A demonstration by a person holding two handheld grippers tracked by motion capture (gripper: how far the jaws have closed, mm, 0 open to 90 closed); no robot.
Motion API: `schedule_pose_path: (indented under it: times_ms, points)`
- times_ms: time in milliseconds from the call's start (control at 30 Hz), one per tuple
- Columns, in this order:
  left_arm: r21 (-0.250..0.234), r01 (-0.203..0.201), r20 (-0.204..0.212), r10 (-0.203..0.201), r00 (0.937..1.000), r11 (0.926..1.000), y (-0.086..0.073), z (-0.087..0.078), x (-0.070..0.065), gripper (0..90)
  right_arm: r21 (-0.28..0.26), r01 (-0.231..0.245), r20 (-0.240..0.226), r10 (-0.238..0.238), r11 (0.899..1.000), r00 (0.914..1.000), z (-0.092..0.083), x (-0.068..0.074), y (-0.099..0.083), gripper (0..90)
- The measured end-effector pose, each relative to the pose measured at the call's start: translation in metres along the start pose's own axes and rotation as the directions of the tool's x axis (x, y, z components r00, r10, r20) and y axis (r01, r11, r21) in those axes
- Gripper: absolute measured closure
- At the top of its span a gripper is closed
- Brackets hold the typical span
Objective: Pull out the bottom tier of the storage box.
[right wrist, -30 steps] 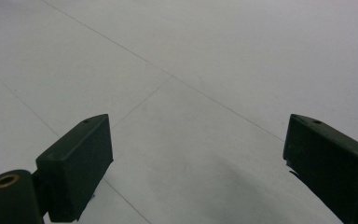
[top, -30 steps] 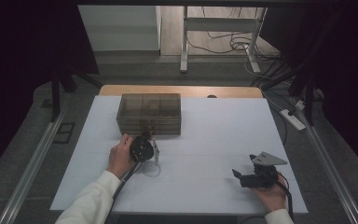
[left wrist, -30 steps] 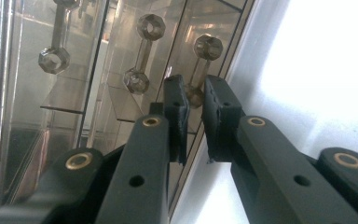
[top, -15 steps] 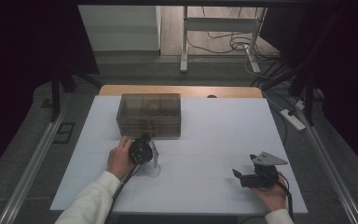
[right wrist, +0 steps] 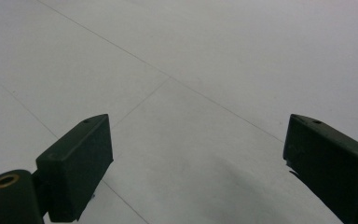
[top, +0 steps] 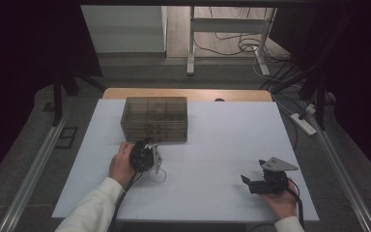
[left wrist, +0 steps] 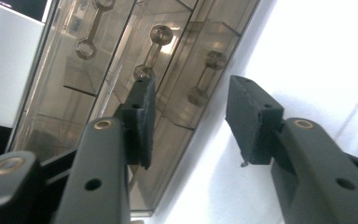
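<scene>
Facing the smoky drawer box [top: 154, 119] just ahead, left hand-held gripper [left wrist: 186, 116] gapes, empty; right hand-held gripper [right wrist: 198, 163] spread wide above bare desk [top: 222, 145].

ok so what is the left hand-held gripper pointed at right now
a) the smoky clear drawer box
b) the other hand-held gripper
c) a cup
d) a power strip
a: in the left gripper view the open jaws of the left hand-held gripper frame the drawer box and its bar handles, and the high view shows that gripper just in front of the box.
</scene>
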State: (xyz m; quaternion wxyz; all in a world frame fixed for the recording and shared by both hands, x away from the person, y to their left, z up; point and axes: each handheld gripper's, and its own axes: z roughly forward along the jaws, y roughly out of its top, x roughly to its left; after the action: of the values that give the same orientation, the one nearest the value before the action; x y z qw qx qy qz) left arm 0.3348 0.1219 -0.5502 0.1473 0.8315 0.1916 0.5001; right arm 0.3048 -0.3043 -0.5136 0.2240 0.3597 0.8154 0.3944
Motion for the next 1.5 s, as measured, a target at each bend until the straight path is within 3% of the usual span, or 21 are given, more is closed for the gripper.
schedule_pose_path:
  times_ms: [100,167,267,400,500,533,567,700,867,900,933,967,1100,1233,1267,1300,1400,1467,1500]
  points:
    - [0.001,0.028,0.046,-0.028,0.9985,0.9996,-0.001,-0.005,0.003,48.9,-0.002,-0.001,0.000,0.001,1.000,1.0000,0.000,0.000,0.000,7.8]
    - [-0.001,0.035,0.056,-0.035,0.9978,0.9994,-0.001,-0.006,0.004,46.2,-0.002,0.000,0.000,0.000,1.000,1.0000,0.000,0.000,0.000,7.8]
    - [-0.012,0.078,0.090,-0.076,0.9930,0.9969,-0.002,-0.010,0.008,44.1,-0.001,0.000,0.000,0.000,1.000,1.0000,0.000,0.000,0.000,7.8]
    - [-0.014,0.149,0.146,-0.145,0.9785,0.9887,-0.003,-0.013,0.011,40.8,-0.003,0.000,0.000,0.000,1.000,1.0000,-0.001,0.000,0.000,7.8]
    - [-0.015,0.198,0.192,-0.192,0.9624,0.9800,-0.004,-0.015,0.014,39.1,-0.002,-0.001,-0.003,0.001,1.000,1.0000,0.000,0.000,0.000,7.8]
    - [-0.015,0.198,0.192,-0.192,0.9624,0.9800,-0.004,-0.015,0.014,39.0,-0.002,0.000,-0.003,0.000,1.000,1.0000,0.000,0.000,0.000,7.8]
    - [-0.015,0.235,0.222,-0.225,0.9486,0.9720,-0.004,-0.018,0.017,38.2,-0.004,-0.001,-0.002,0.001,1.000,1.0000,0.000,0.000,0.000,7.8]
    - [-0.017,0.312,0.278,-0.296,0.9139,0.9498,-0.005,-0.022,0.024,36.5,-0.004,-0.001,-0.004,0.001,1.000,1.0000,-0.001,0.000,0.000,7.8]
    - [-0.026,0.399,0.325,-0.370,0.8702,0.9164,-0.008,-0.027,0.031,35.7,-0.005,-0.001,-0.006,0.001,1.000,1.0000,0.000,0.001,0.000,7.8]
    - [-0.024,0.409,0.332,-0.379,0.8639,0.9121,-0.009,-0.028,0.032,35.2,-0.005,-0.002,-0.007,0.002,1.000,1.0000,0.000,0.001,0.000,7.8]
    - [-0.024,0.409,0.332,-0.379,0.8639,0.9121,-0.009,-0.028,0.032,35.0,-0.005,-0.002,-0.007,0.002,1.000,1.0000,0.000,0.001,0.000,7.8]
    - [-0.018,0.427,0.346,-0.395,0.8511,0.9041,-0.010,-0.029,0.033,34.5,-0.005,-0.002,-0.008,0.002,1.000,1.0000,0.000,0.001,0.000,7.8]
    - [-0.007,0.456,0.373,-0.421,0.8267,0.8899,-0.014,-0.032,0.037,31.5,-0.005,-0.001,-0.012,0.001,1.000,0.9999,0.000,0.001,0.000,7.8]
    - [0.005,0.481,0.394,-0.444,0.8051,0.8769,-0.018,-0.035,0.042,30.1,-0.009,0.003,-0.018,-0.003,1.000,0.9998,0.000,0.002,0.000,7.8]
    - [0.005,0.481,0.394,-0.444,0.8051,0.8769,-0.018,-0.035,0.042,29.8,-0.009,0.003,-0.018,-0.003,1.000,0.9998,0.000,0.002,0.000,7.8]
    - [0.016,0.494,0.405,-0.457,0.7917,0.8696,-0.021,-0.036,0.044,29.5,-0.013,0.004,-0.021,-0.004,1.000,0.9998,0.000,0.002,0.001,7.8]
    - [0.035,0.509,0.414,-0.476,0.7762,0.8602,-0.026,-0.037,0.047,28.4,-0.015,0.003,-0.027,-0.003,1.000,0.9996,0.000,0.003,0.001,7.9]
    - [0.044,0.527,0.422,-0.494,0.7603,0.8487,-0.030,-0.037,0.049,28.4,-0.015,0.005,-0.031,-0.005,1.000,0.9995,0.000,0.003,0.001,7.8]
    - [0.049,0.532,0.421,-0.500,0.7564,0.8454,-0.032,-0.037,0.050,28.2,-0.013,0.007,-0.033,-0.008,1.000,0.9994,0.001,0.004,0.001,7.8]
